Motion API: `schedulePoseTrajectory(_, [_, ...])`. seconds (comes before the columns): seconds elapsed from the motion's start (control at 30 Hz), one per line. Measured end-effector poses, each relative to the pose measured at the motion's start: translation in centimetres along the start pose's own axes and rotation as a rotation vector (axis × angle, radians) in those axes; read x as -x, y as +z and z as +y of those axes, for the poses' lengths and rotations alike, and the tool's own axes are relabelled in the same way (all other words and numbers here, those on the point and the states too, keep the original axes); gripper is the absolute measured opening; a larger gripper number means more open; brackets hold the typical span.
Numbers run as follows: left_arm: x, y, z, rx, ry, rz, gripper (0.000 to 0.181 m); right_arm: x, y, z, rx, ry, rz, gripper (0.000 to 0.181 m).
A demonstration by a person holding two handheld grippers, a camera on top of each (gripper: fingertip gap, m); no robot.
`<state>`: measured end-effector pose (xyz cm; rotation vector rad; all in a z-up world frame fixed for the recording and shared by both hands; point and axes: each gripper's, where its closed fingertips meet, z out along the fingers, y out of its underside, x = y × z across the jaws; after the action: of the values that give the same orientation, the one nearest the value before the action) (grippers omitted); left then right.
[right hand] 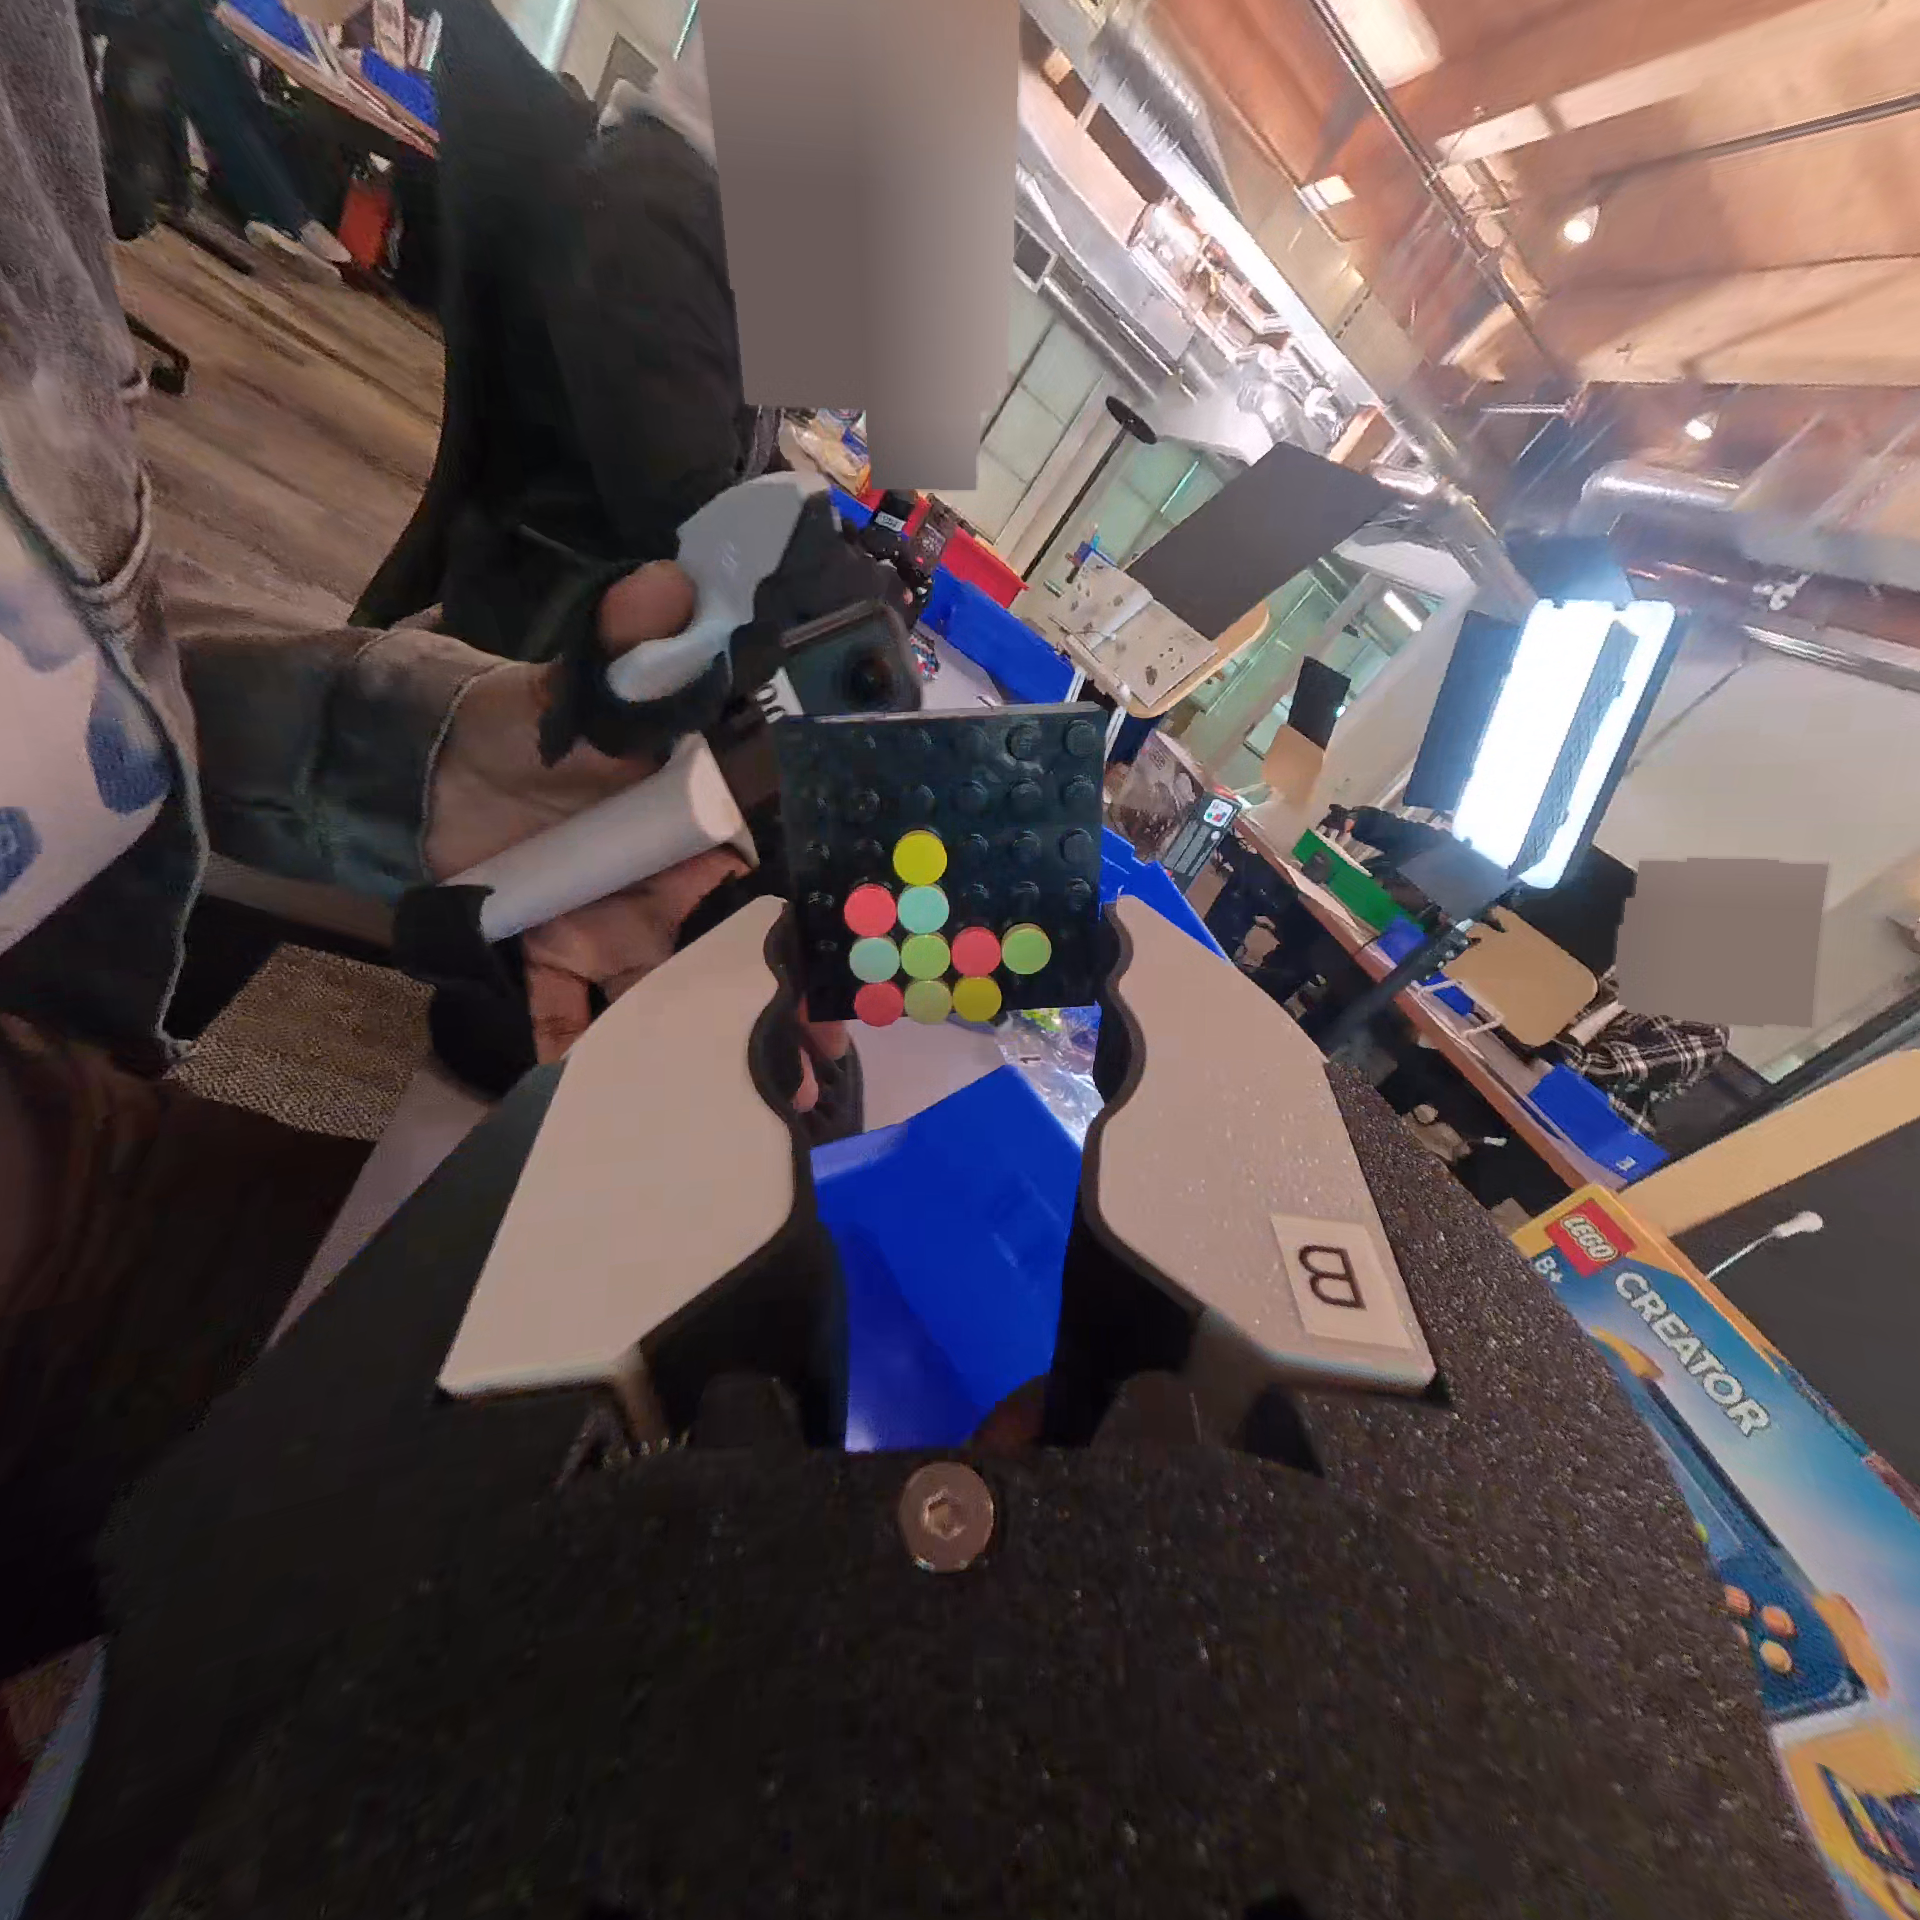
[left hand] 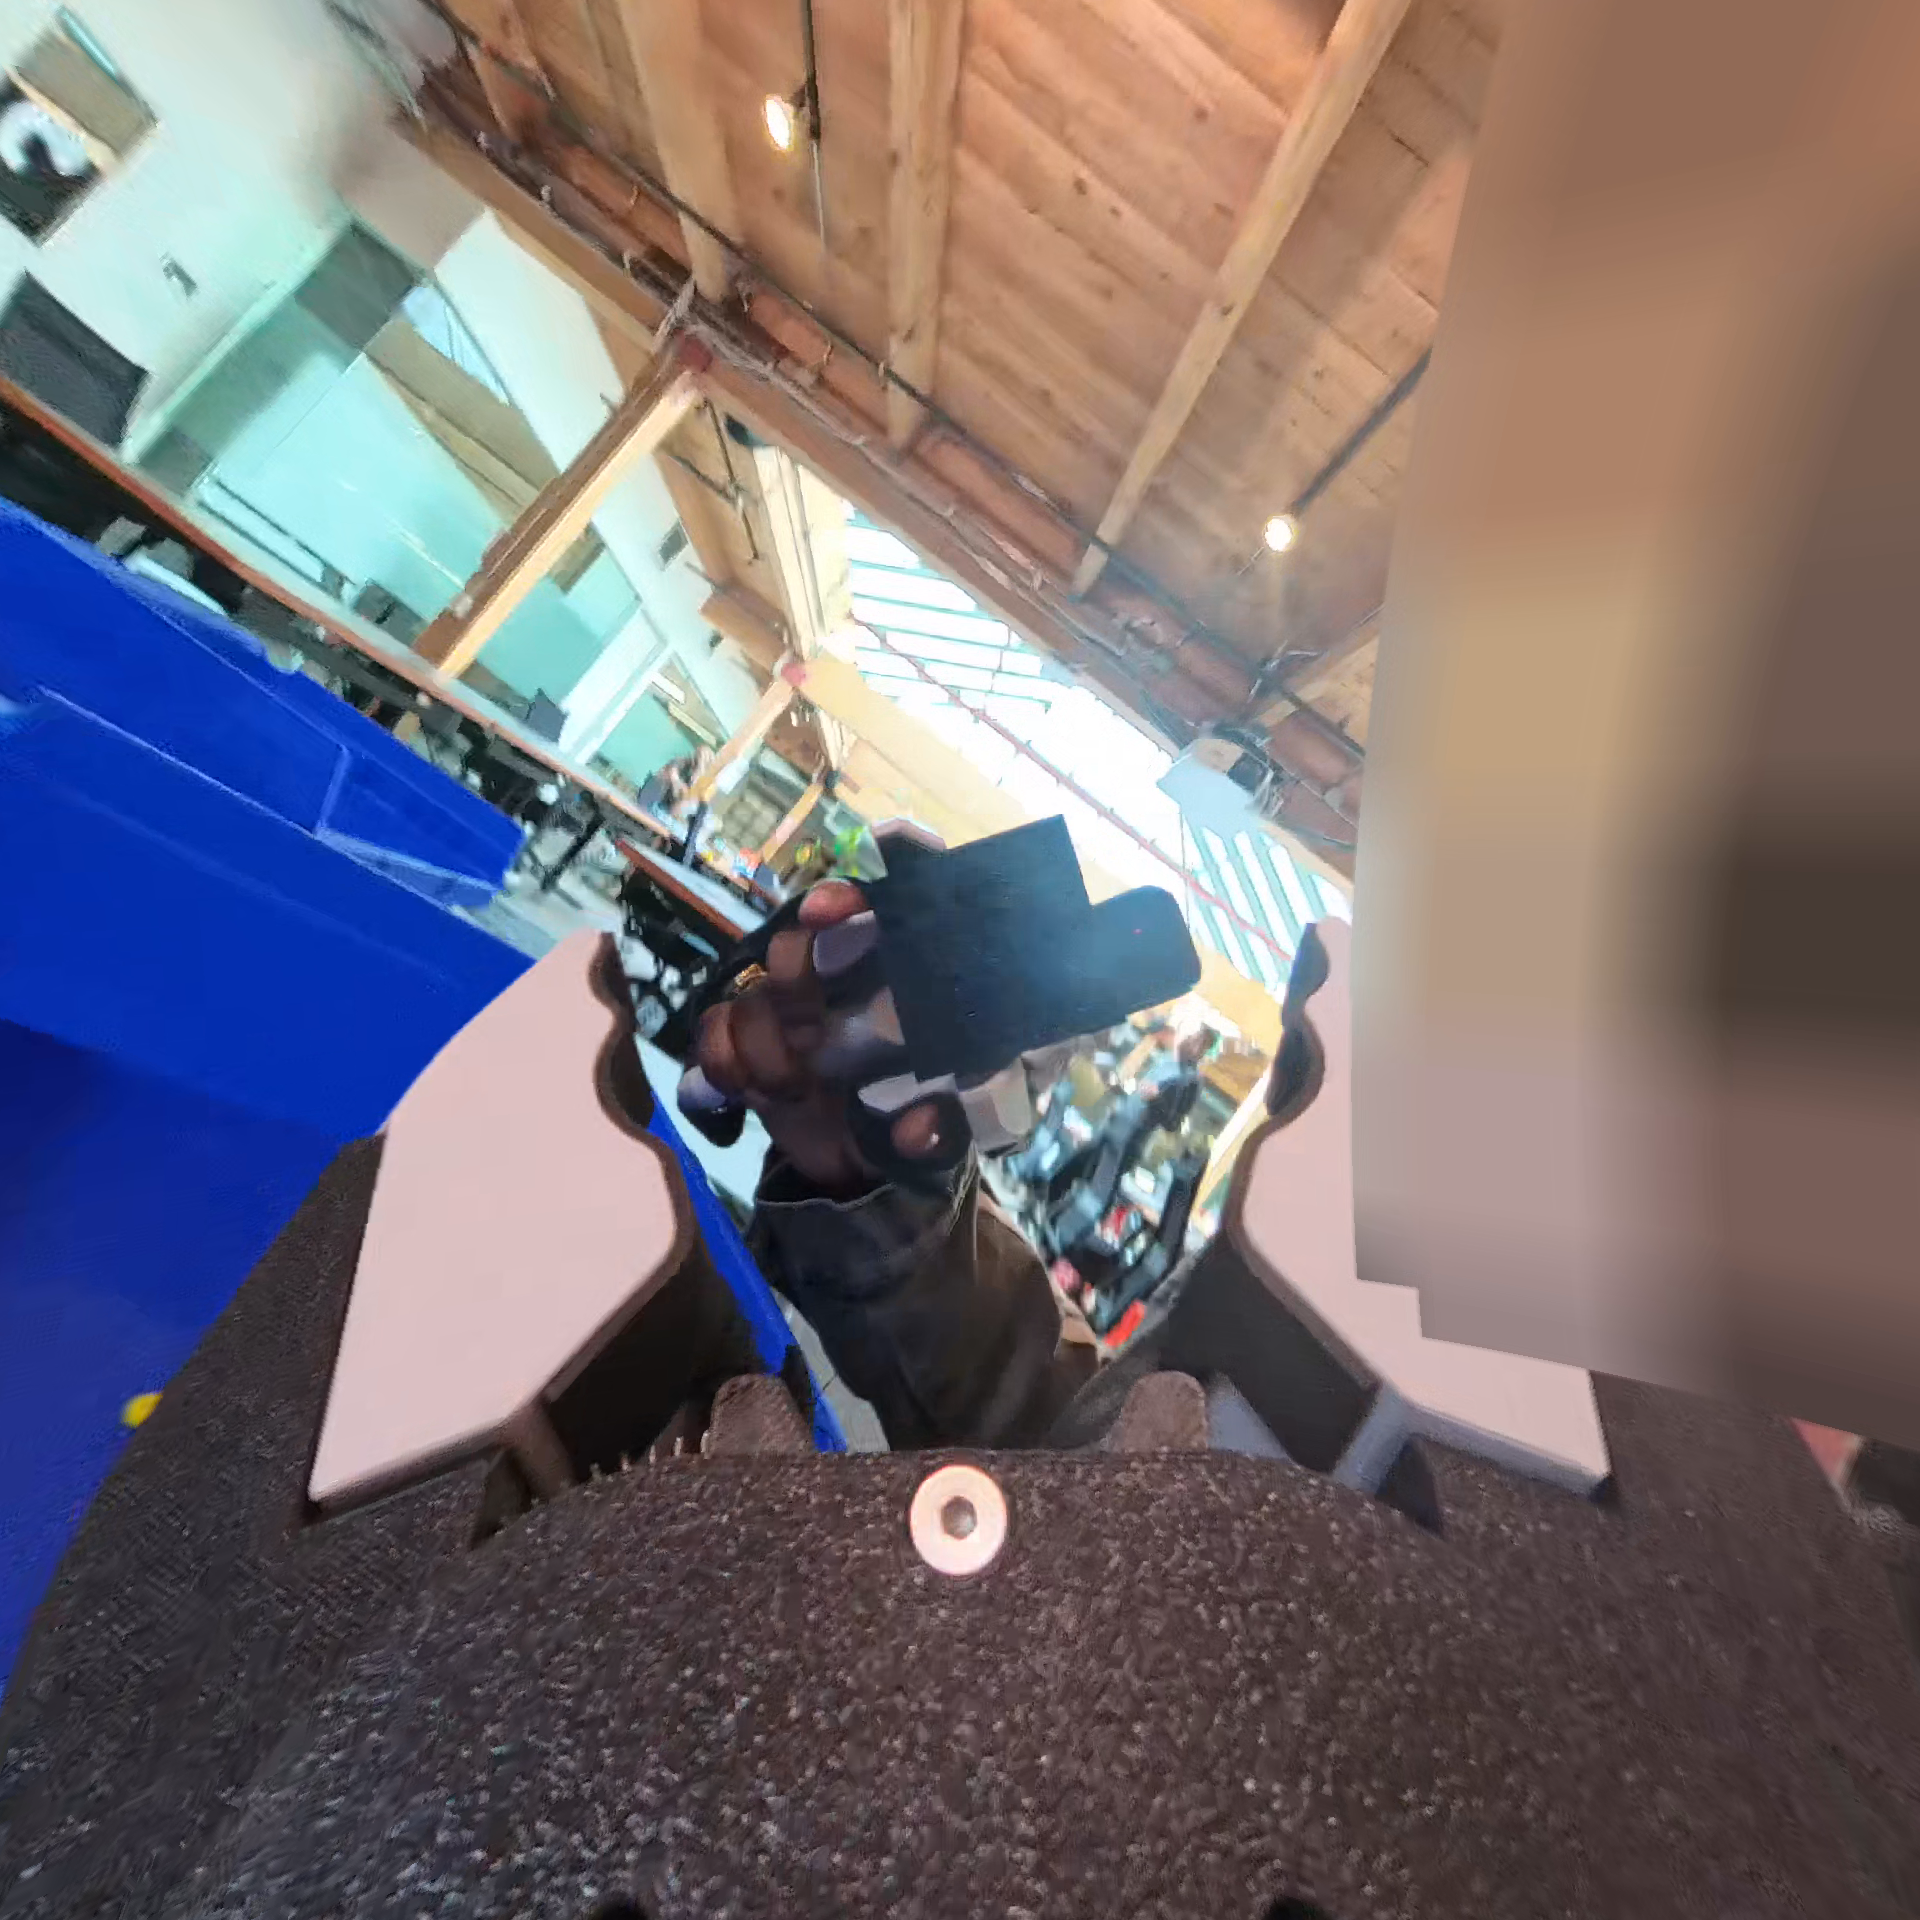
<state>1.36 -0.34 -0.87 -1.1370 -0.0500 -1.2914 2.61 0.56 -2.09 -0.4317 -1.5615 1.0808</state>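
- The right claw (right hand: 940,935) appears clamped on a black studded plate (right hand: 966,790). The plate fills the gap between the tips and seems pinched by its two side edges, low down; the contact itself is partly hidden.
- The plate is in the air, upright and a little tilted, above a blue bin (right hand: 935,1226); nothing carries it.
- It looks like thin, rigid, light plastic with smooth, narrow edges, so it could pivot or slip in a two-point pinch.
- Coloured round tiles (right hand: 925,956) sit on its lower studs and would probably pop off if knocked. The bare upper studs and the side edges are the safer places to hold.
- The left claw (left hand: 956,956) is spread wide and empty, aimed up at the timber ceiling (left hand: 1091,260).
- Room is tight on the left, where the person's hand (right hand: 540,727) on the other tool is just behind the plate. A boxed toy set (right hand: 1714,1455) lies to the lower right.
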Motion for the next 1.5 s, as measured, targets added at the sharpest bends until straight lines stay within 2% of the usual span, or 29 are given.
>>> schedulePoseTrajectory(0.1, [-1.8, 1.7, 3.7, 0.218, -0.031, 0.065, 0.095, 2.5, -0.7, 0.2, 0.047, -0.072, -0.043, 0.055])
schedulePoseTrajectory(0.13, [-2.3, 2.1, 5.1, 0.298, -0.047, 0.077, 0.096, 2.9, -1.0, 0.2, 0.072, -0.101, -0.049, 0.054])
schedulePoseTrajectory(0.2, [-2.5, 2.7, 6.9, 0.413, -0.028, 0.051, 0.085, 3.5, -1.8, -0.3, 0.107, -0.166, -0.058, 0.055])
schedulePoseTrajectory(0.27, [-2.7, 3.1, 7.4, 0.435, 0.02, 0.026, 0.078, 4.1, -2.4, -1.6, 0.1, -0.214, -0.066, 0.055])
schedulePoseTrajectory(0.33, [-4.4, 2.9, 7.6, 0.443, 0.12, 0.079, 0.073, 4.5, -2.8, -2.8, 0.097, -0.248, -0.063, 0.054])
schedulePoseTrajectory(0.4, [-6.4, 2.3, 8.1, 0.467, 0.152, 0.146, 0.073, 5.1, -2.7, -3.8, 0.085, -0.283, -0.061, 0.055])
schedulePoseTrajectory(0.43, [-7.0, 2.3, 8.2, 0.472, 0.164, 0.165, 0.067, 5.7, -2.6, -4.3, 0.07, -0.295, -0.072, 0.055])
schedulePoseTrajectory(0.47, [-7.5, 2.2, 8.1, 0.465, 0.168, 0.173, 0.055, 6.3, -2.3, -4.7, 0.056, -0.298, -0.089, 0.055])
schedulePoseTrajectory(0.6, [-9.1, 1.9, 7.4, 0.429, 0.143, 0.228, 0.054, 6.8, -1.7, -6.3, 0.043, -0.262, -0.054, 0.055])
schedulePoseTrajectory(0.7, [-10.3, 1.4, 5.2, 0.285, 0.208, 0.278, 0.054, 6.1, -1.5, -7.5, 0.037, -0.143, 0.025, 0.059])
schedulePoseTrajectory(0.77, [-10.4, 0.6, 3.4, 0.181, 0.306, 0.269, 0.054, 5.1, -2.2, -8.4, -0.027, -0.012, 0.111, 0.063])
schedulePoseTrajectory(0.83, [-10.3, -0.4, 2.2, 0.113, 0.459, 0.246, 0.053, 4.1, -3.0, -8.9, -0.129, 0.198, 0.179, 0.053])
schedulePoseTrajectory(0.93, [-10.2, -1.5, 1.0, 0.042, 0.555, 0.25, 0.053, 4.0, -2.2, -8.3, -0.201, 0.521, 0.118, 0.051])
schedulePoseTrajectory(1.0, [-10.2, -1.6, 0.2, -0.013, 0.552, 0.274, 0.053, 4.9, -1.0, -7.8, -0.202, 0.622, 0.033, 0.062])
schedulePoseTrajectory(1.07, [-9.4, -1.1, -0.4, -0.029, 0.526, 0.259, 0.053, 5.2, 0.3, -7.1, -0.15, 0.608, 0.004, 0.072])
schedulePoseTrajectory(1.2, [-8.1, 0.3, -1.8, -0.084, 0.496, 0.279, 0.053, 3.9, 3.0, -5.2, -0.01, 0.519, 0.02, 0.07])
schedulePoseTrajectory(1.27, [-6.9, 1.3, -2.1, -0.036, 0.508, 0.284, 0.053, 2.4, 3.8, -5.5, -0.033, 0.515, -0.012, 0.07])
schedulePoseTrajectory(1.33, [-5.7, 2.4, -2.7, 0.0, 0.516, 0.291, 0.053, 0.4, 4.0, -5.4, -0.048, 0.505, -0.034, 0.058])
schedulePoseTrajectory(1.37, [-4.9, 2.8, -3.3, 0.005, 0.523, 0.283, 0.053, -0.5, 4.0, -5.0, -0.04, 0.5, -0.048, 0.057])
schedulePoseTrajectory(1.5, [-1.1, 4.5, -5.0, 0.131, 0.616, 0.253, 0.054, -4.2, 3.9, -2.2, 0.073, 0.461, -0.117, 0.057])
